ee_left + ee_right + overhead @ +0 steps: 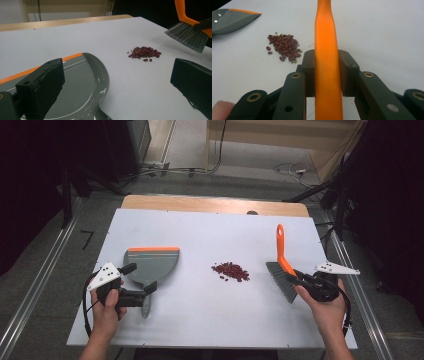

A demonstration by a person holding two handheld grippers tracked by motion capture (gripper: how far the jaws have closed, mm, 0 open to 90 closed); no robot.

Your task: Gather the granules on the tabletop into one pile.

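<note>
A grey dustpan (152,262) with an orange front lip lies flat at the table's left. Its rounded rear (85,82) lies low between the jaws of my left gripper (140,278), which stands open with the jaws wide apart and touching nothing (117,87). A small pile of dark red beans (231,271) sits mid-table (145,52) (284,47). My right gripper (299,279) is shut on the orange handle (328,65) of a hand brush (281,251). Its grey bristles (280,281) hang to the right of the beans (187,36).
The white tabletop (210,315) has a wooden strip (215,204) along its far edge. Metal rails (35,285) run along the floor on both sides, and cables (290,169) lie on the floor beyond the table.
</note>
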